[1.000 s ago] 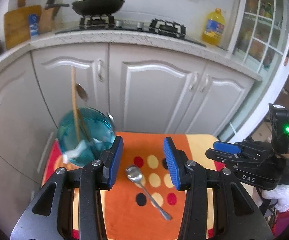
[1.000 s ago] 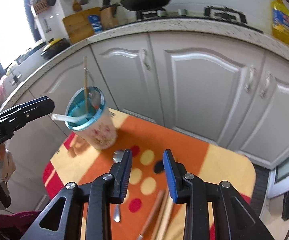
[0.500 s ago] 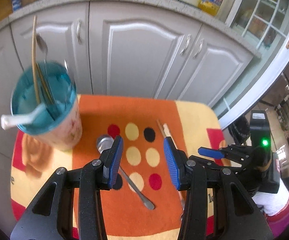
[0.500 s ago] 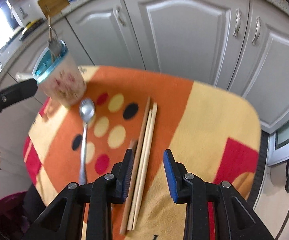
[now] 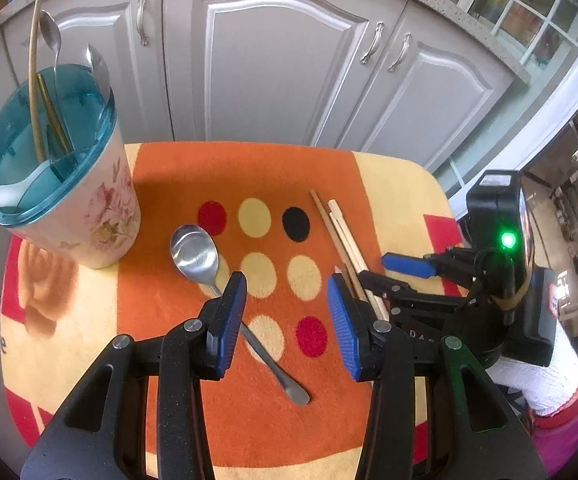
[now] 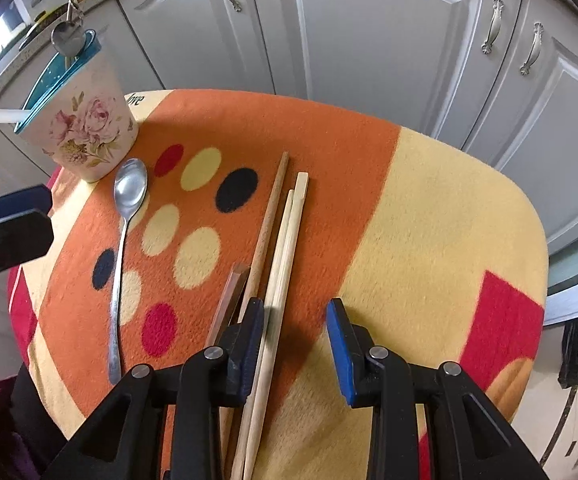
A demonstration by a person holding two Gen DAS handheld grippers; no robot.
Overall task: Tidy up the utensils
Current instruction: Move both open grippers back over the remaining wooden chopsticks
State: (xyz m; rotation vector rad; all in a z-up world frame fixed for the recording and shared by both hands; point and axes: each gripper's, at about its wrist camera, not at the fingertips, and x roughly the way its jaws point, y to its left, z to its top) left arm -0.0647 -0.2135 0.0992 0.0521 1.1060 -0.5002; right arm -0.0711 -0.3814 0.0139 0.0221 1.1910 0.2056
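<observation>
A floral cup with a teal rim (image 5: pixel 85 208) stands at the table's far left and holds spoons, a chopstick and a white ladle; it also shows in the right wrist view (image 6: pixel 85 128). A steel spoon (image 5: pixel 197 256) lies on the dotted orange cloth, its handle passing under my left gripper's left finger; the right wrist view shows it too (image 6: pixel 123 240). Several wooden chopsticks (image 6: pixel 277 248) lie side by side, also seen in the left wrist view (image 5: pixel 343 236). My left gripper (image 5: pixel 287 320) is open above the cloth. My right gripper (image 6: pixel 295 344) is open, low over the chopsticks' near ends.
The small table wears an orange, yellow and red cloth (image 6: pixel 429 220) whose edges drop off on all sides. White kitchen cabinets (image 5: pixel 273 60) stand just behind it. The right gripper's body with a green light (image 5: pixel 505 240) sits at the right of the left wrist view.
Both grippers have tilted down and come closer to the table. The right gripper has moved right and down over the chopsticks. Both stayed open.
</observation>
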